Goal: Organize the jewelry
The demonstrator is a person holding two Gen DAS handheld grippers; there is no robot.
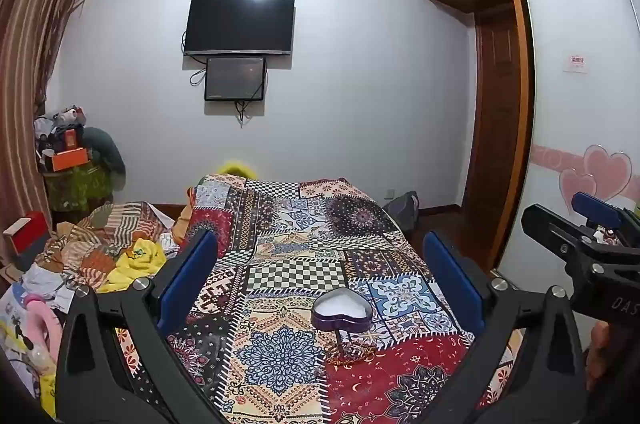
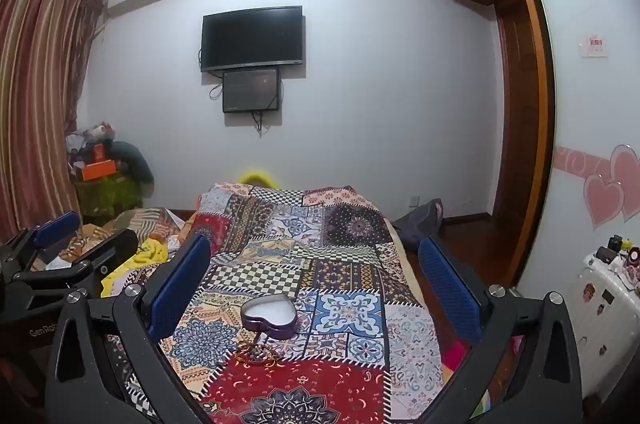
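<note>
A purple heart-shaped tin point(image 1: 342, 312) with a white lining stands open on the patchwork bedspread point(image 1: 280, 256); the right wrist view shows the same tin point(image 2: 269, 315). Just in front of it lies a small heap of jewelry point(image 1: 349, 351), gold bangles and beads, also visible from the right as the heap point(image 2: 257, 354). My left gripper point(image 1: 320, 252) hovers above the bed, open and holding nothing, the tin and jewelry below between its blue pads. My right gripper point(image 2: 314, 256) is likewise open and bare. Each gripper appears at the edge of the other's view.
A pile of clothes point(image 1: 100, 256) covers the bed's left side. A cluttered stand point(image 1: 76, 163) sits by the striped curtain point(image 1: 28, 83). A television point(image 1: 239, 24) hangs on the far wall. A wardrobe point(image 1: 580, 103) and a white suitcase point(image 2: 604, 304) stand on the right.
</note>
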